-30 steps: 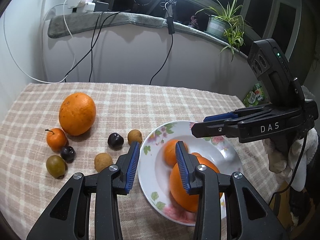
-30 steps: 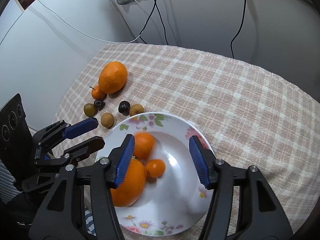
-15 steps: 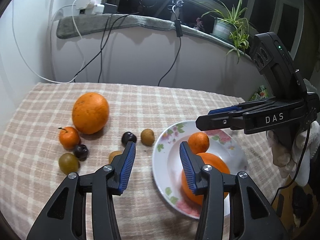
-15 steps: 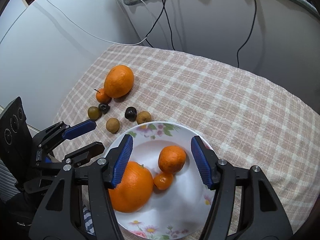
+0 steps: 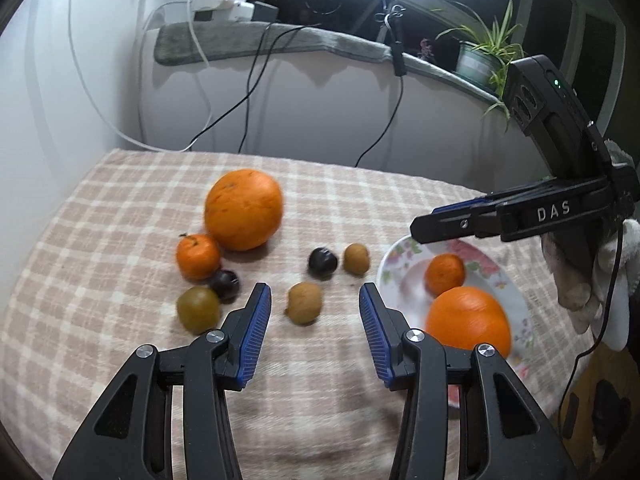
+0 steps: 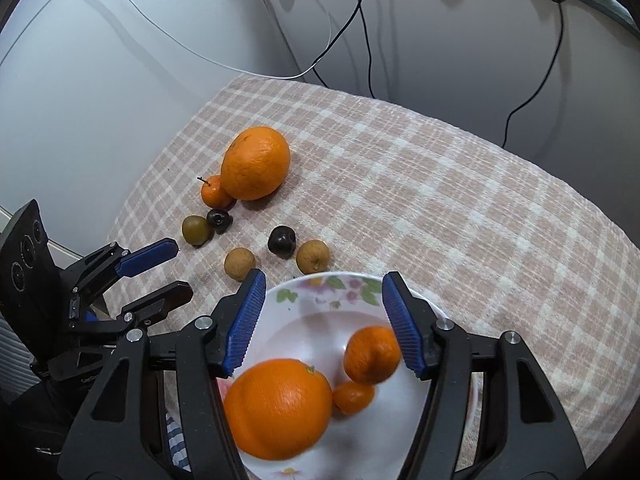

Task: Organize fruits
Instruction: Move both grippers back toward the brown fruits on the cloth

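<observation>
Both grippers released, nothing held: left gripper [image 5: 314,334], jaws just widened; right gripper [image 6: 322,322] over plate [image 6: 280,300]. Brown fruit [image 5: 304,303] at 12 o'clock of left gripper judged light, firm, roll-prone; best pinched across middle.

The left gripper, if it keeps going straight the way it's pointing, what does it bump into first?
Probably the small round brown fruit lying on the checked tablecloth. It sits right between and just ahead of the open left gripper. Depth is hard to judge, so the gripper might touch the cloth just before it.
</observation>
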Action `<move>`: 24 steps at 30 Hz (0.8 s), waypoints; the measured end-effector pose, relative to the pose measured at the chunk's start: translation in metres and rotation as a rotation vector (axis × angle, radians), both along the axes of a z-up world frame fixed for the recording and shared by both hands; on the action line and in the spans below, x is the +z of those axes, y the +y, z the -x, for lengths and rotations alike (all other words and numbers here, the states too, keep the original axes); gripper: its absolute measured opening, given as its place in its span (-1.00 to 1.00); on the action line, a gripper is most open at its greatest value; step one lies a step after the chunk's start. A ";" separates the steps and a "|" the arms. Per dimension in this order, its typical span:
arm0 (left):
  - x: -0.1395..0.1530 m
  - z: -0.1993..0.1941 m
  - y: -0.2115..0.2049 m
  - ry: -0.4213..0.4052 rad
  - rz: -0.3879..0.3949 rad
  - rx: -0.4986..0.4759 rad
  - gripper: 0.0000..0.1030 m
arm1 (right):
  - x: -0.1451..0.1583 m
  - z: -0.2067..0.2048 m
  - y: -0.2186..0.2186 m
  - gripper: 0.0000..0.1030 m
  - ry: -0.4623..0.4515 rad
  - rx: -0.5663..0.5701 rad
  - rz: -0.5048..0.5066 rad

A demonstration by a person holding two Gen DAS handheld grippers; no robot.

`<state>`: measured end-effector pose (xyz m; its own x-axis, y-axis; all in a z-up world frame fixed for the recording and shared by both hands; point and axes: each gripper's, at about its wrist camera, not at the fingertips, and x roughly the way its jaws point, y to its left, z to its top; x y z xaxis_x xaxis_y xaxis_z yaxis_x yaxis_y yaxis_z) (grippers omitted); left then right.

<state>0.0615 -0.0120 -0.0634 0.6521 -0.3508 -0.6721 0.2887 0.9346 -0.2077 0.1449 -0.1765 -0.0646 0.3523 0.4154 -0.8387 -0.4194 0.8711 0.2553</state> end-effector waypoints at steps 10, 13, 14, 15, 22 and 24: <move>-0.016 -0.008 0.003 0.038 0.005 -0.009 -0.13 | -0.014 -0.017 0.026 0.23 0.048 0.038 0.018; -0.021 -0.013 0.002 0.052 0.009 -0.012 -0.13 | -0.018 -0.023 0.029 0.22 0.057 0.038 0.029; -0.023 -0.014 0.002 0.055 0.009 -0.014 -0.13 | -0.019 -0.025 0.031 0.20 0.060 0.040 0.032; -0.024 -0.016 0.001 0.060 0.009 -0.016 -0.14 | -0.021 -0.027 0.032 0.15 0.064 0.042 0.038; -0.029 -0.024 -0.004 0.074 -0.004 -0.041 -0.22 | -0.031 -0.039 0.042 -0.09 0.091 0.073 0.090; -0.030 -0.027 -0.005 0.082 -0.007 -0.043 -0.24 | -0.034 -0.041 0.045 -0.16 0.102 0.087 0.097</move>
<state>0.0885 -0.0175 -0.0938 0.5793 -0.3725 -0.7250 0.3109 0.9232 -0.2259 0.1855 -0.1316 -0.0987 0.2298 0.3560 -0.9058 -0.4703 0.8554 0.2169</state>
